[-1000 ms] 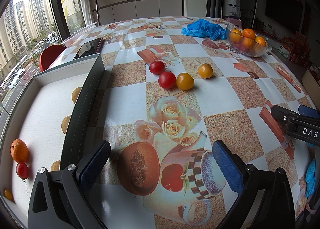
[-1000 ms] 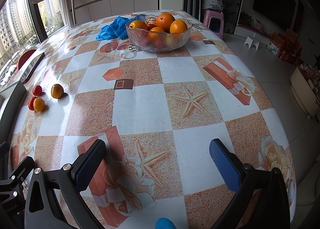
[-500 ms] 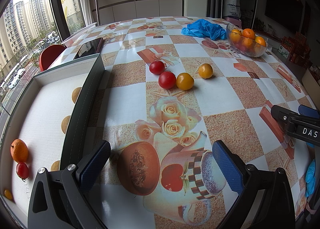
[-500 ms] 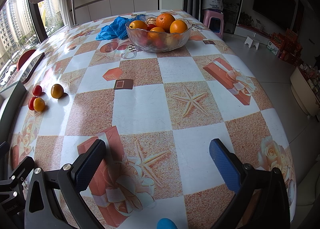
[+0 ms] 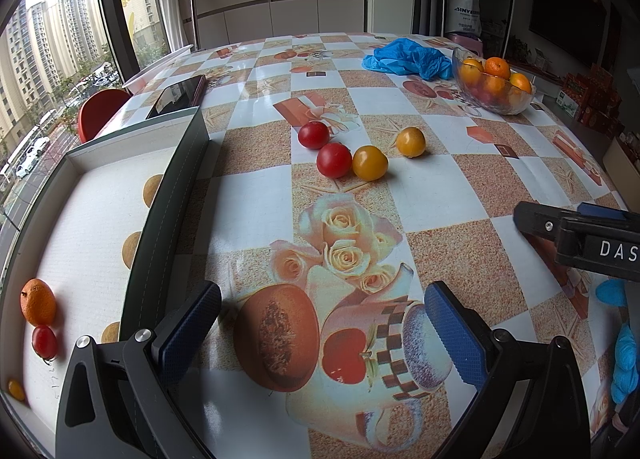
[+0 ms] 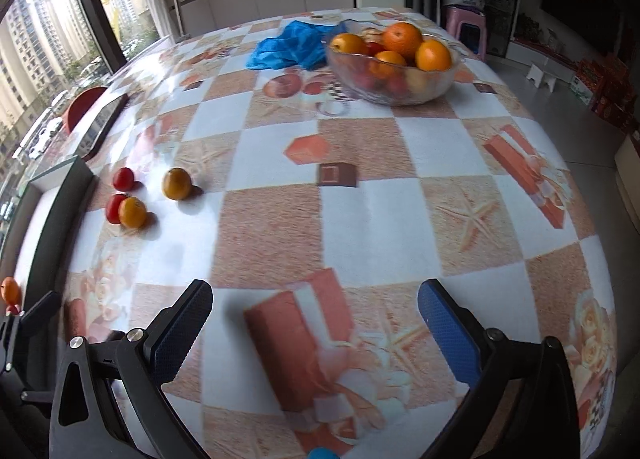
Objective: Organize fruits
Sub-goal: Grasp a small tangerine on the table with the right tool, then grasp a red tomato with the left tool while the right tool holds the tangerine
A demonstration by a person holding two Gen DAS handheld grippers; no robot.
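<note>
On the tabletop [image 5: 256, 163], four tomatoes [image 5: 334, 159] at 12 o'clock of the left gripper [image 5: 322, 313]; both left and right gripper [image 6: 314, 309] fingers spread, empty.

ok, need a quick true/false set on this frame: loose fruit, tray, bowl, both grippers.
1. Four small fruits lie loose on the table: two red tomatoes and two yellow ones. True.
2. The left gripper is shut on a tomato. False: it is open and holds nothing.
3. The tray already holds an orange. True.
4. The glass bowl is empty. False: it holds oranges and other fruit.
5. The right gripper is open. True.
</note>
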